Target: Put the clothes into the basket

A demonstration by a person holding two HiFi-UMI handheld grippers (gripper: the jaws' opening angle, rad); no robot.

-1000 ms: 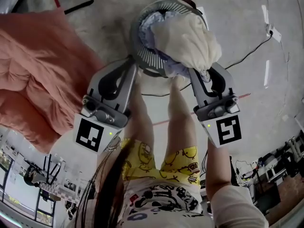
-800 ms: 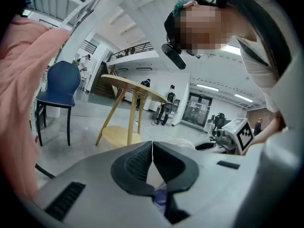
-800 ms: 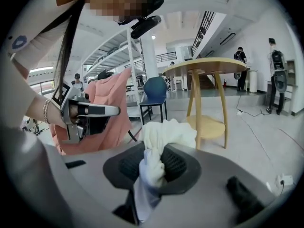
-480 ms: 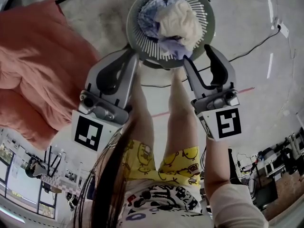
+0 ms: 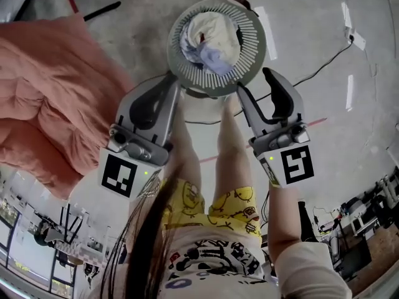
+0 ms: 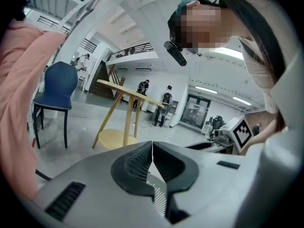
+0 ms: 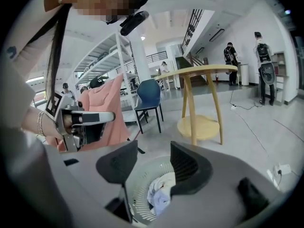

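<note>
Salmon-pink quilt (image 5: 50,98), rumpled, fills the left of the head view. At upper right, a black cable (image 5: 329,63) crosses the concrete floor (image 5: 349,142) to a white plug block (image 5: 356,40). In the left gripper view, a blue chair (image 6: 57,87) stands at left and a round wooden table (image 6: 114,139) at centre.

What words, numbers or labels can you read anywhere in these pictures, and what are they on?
No text can be read.
T-shirt print: letter-like shapes, too distorted to read.
Left marker cube and right marker cube: black-and-white square patterns only, no words.
</note>
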